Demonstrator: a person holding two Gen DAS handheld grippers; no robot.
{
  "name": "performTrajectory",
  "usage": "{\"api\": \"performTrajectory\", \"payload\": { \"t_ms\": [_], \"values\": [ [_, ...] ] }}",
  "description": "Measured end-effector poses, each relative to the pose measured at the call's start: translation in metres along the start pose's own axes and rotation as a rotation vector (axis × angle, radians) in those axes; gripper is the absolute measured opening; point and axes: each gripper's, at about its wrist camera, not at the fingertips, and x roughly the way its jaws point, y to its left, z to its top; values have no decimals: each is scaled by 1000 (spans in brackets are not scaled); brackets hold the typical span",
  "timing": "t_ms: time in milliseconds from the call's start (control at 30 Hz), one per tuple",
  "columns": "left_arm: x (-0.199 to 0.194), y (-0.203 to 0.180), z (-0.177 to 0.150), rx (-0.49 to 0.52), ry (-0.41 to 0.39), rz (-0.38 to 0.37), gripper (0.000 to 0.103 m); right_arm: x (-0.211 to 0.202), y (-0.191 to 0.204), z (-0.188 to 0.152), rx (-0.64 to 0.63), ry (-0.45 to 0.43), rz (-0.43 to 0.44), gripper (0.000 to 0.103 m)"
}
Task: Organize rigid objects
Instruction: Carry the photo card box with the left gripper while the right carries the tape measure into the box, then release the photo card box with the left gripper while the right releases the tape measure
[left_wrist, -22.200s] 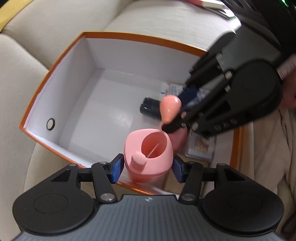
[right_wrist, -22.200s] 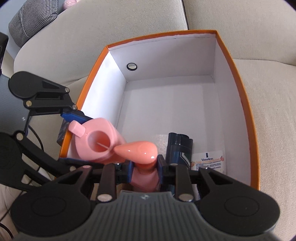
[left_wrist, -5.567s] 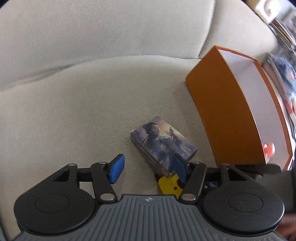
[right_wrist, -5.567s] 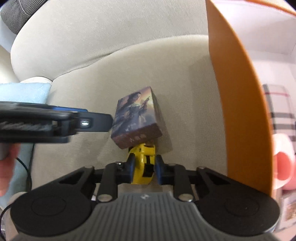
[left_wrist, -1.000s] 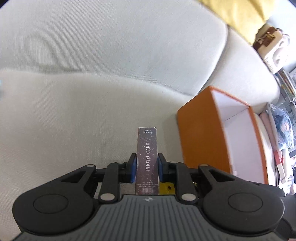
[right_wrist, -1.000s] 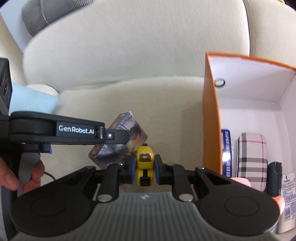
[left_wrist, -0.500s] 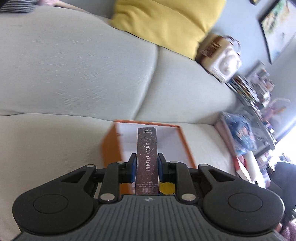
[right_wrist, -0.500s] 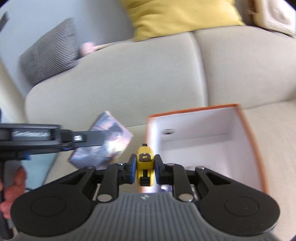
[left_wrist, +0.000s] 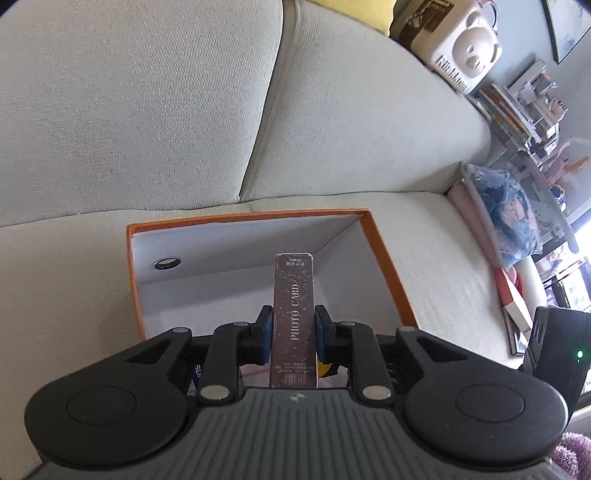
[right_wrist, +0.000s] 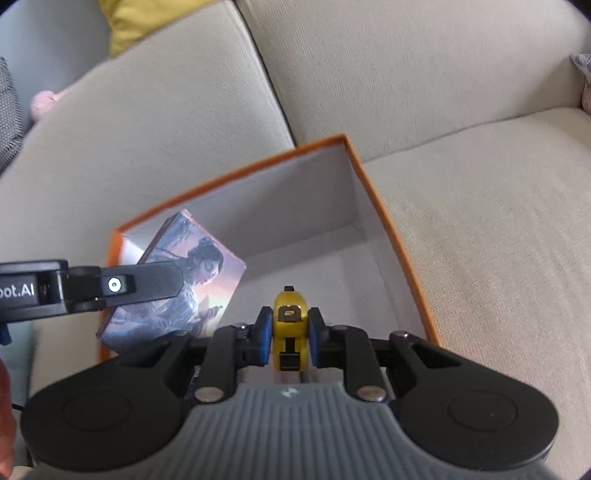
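Photo card box (left_wrist: 294, 317) sits squeezed by its thin sides between the jaws of the left gripper (left_wrist: 293, 334), standing up tall so it can slide down narrow end first. Next to it, the right gripper (right_wrist: 286, 330) has its jaws shut tight on a small yellow toy (right_wrist: 289, 325), held by its two sides.

Both things hang in the air over the orange box (right_wrist: 391, 236), which rests on the sofa (left_wrist: 147, 110). Just past the jaws, the white floor at the far end of the orange box looks bare, so there is room to set both down. Its orange edges stand close on each side, and the two grippers are near each other, so I think they should go down slowly and not bump.
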Motion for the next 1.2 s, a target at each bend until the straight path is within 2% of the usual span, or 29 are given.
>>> {"api": "performTrajectory", "payload": {
  "t_ms": [100, 300, 500, 600, 767, 900, 1067, 1200],
  "values": [
    [10, 2, 4, 13, 10, 23, 25, 16, -4, 3, -25, 0, -15, 20],
    [24, 1, 7, 28, 34, 15, 25, 33, 1, -4, -107, 53, -53, 20],
    [25, 2, 4, 14, 43, -2, 25, 16, 7, -11, -187, 11, -105, 21],
    [24, 2, 2, -9, 48, -13, 25, 1, 9, -13, -212, -27, -119, 21],
    [20, 1, -1, -47, 34, -10, 25, -21, 2, -15, -184, -91, -107, 21],
    [27, 2, 1, -71, 8, 17, 25, -28, -3, -19, -174, -96, -104, 22],
    [48, 10, 3, -197, -32, -18, 25, -33, 2, -28, -179, -111, -98, 22],
    [66, 5, 3, -208, -25, 8, 25, -31, 8, -34, -228, -119, -117, 22]
  ]
}}
